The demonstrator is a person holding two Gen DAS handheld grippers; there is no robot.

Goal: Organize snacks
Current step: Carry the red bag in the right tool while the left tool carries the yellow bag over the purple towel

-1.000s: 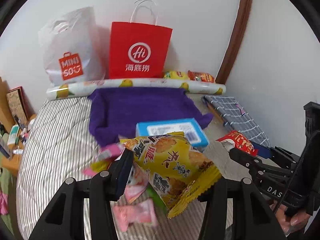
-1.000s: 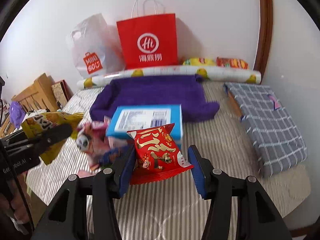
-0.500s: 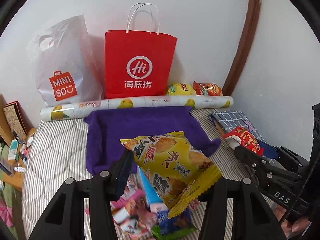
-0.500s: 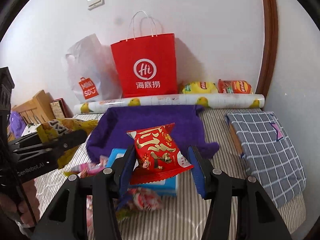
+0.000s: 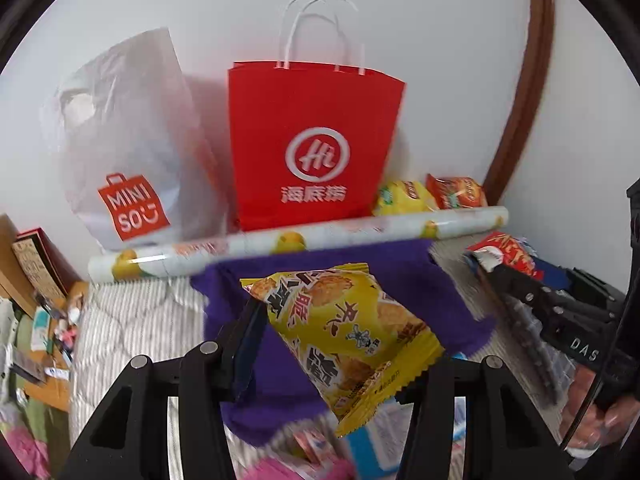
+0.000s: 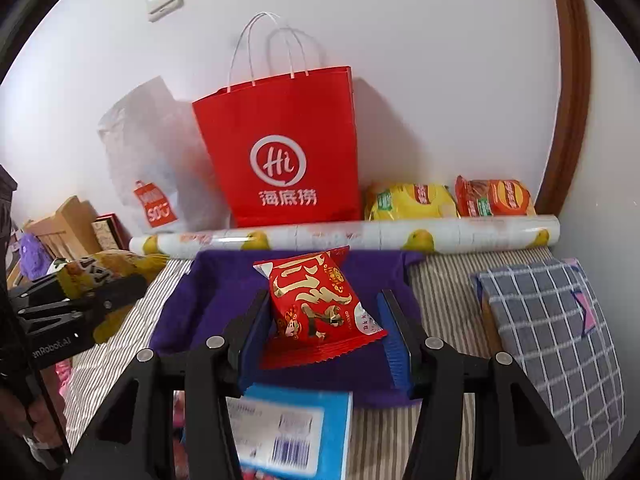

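Left tongs [image 5: 340, 344] and right tongs [image 6: 320, 320] both angled downward, side by side, each clamped on a packet

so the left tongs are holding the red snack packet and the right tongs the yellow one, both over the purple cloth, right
Colours swapped. The left tongs hold the yellow snack packet, seen in the left wrist view, and the right tongs hold the red snack packet, seen in the right wrist view. Both are over the purple cloth.
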